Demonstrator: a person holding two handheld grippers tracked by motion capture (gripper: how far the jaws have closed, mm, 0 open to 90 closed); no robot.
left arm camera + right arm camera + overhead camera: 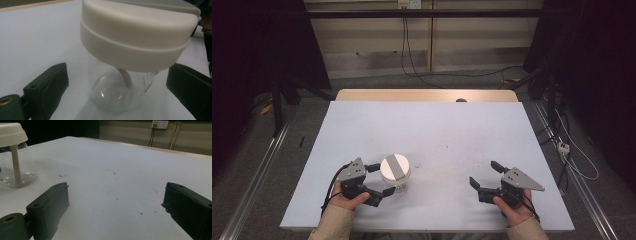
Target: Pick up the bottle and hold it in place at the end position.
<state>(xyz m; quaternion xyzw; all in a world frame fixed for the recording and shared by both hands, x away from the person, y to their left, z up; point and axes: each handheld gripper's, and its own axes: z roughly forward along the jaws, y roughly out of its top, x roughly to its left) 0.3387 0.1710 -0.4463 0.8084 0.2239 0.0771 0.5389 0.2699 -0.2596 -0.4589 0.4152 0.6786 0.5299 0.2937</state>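
Clear jar (395, 172) with cream lid stands upright on white counter (452, 130), between wide-spread jaws of left tool (379, 180), untouched; right tool (484, 176), equally wide, holds nothing, well apart.

The jar (395, 172) stands on the surface (452, 130), between the left tongs' (381, 179) jaws; the right tongs (484, 175) sit well apart, to its right.

A pale grey table (472, 130) stood on a grey carpeted floor (257, 165). Behind it ran a beige panelled wall (472, 40) with a socket (409, 4), black cables (412, 65) trailing down. Dark curtains (257, 45) flanked both sides.
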